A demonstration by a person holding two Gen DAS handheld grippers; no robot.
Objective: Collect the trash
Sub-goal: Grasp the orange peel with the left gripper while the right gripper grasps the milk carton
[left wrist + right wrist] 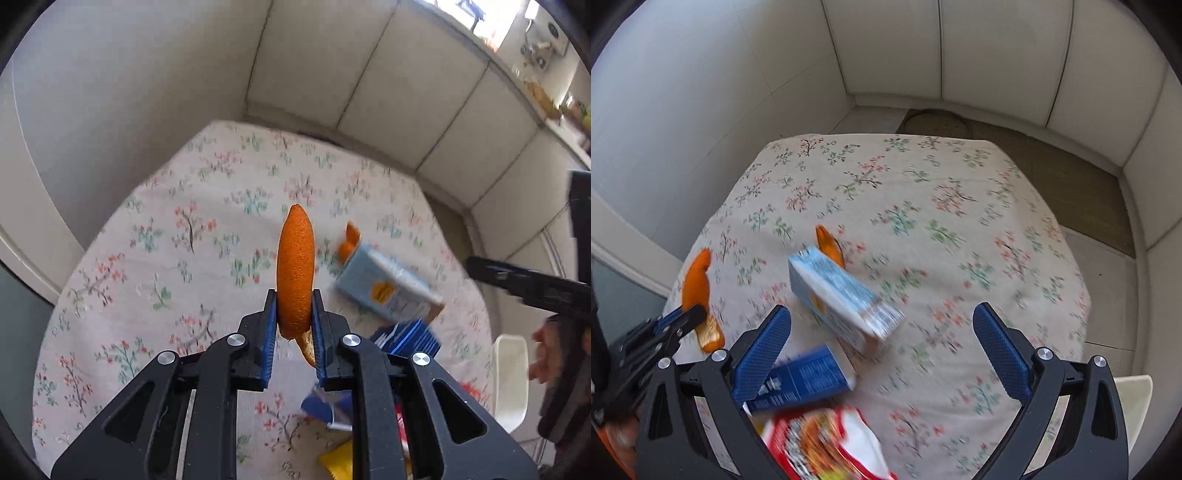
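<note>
Left gripper (294,314) tilted downward, fingers clamped on orange peel (295,266); right gripper (882,328) fingers apart

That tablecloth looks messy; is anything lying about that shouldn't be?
Yes. A light blue carton lies tipped over mid-table, an orange peel just behind it, a dark blue box and a red wrapper nearer. The left gripper holds another peel.

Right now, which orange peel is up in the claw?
The long peel pinched in the left claw; the small peel lies behind the light blue carton.
</note>
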